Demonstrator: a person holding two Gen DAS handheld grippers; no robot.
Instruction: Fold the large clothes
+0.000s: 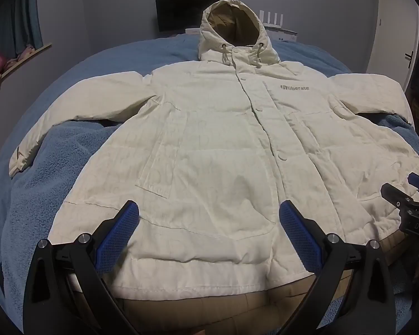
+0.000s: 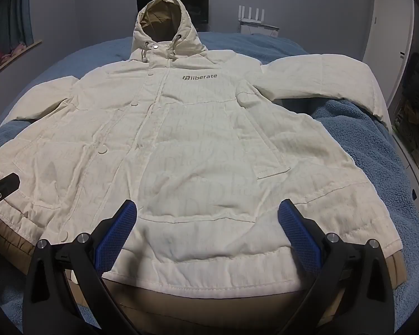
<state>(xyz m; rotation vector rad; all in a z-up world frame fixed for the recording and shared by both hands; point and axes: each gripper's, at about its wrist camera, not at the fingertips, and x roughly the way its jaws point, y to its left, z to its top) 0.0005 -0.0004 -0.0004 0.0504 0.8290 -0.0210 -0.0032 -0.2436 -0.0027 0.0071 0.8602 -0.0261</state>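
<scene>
- We see the left gripper [image 1: 208, 224] spread wide, blue pads [image 1: 120, 230] bare, nothing held, hovering over the jacket's hem.
- The right gripper [image 2: 208, 223] is likewise fully spread and empty, above the hem.
- The white hooded jacket [image 1: 209, 139] lies flat, front up, sleeves out, on the blue blanket [image 1: 56, 162].
- The hood [image 2: 164, 30] points away from us.

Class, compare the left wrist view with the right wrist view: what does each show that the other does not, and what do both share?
Only the left wrist view shows the left gripper open over the hem, the coat's whole left-hand sleeve down to its cuff, and the right gripper at the right edge.

Only the right wrist view shows the right gripper open over the hem and the other sleeve in full.

Both show the white hooded coat, its "liberate" logo and the blue blanket.
</scene>
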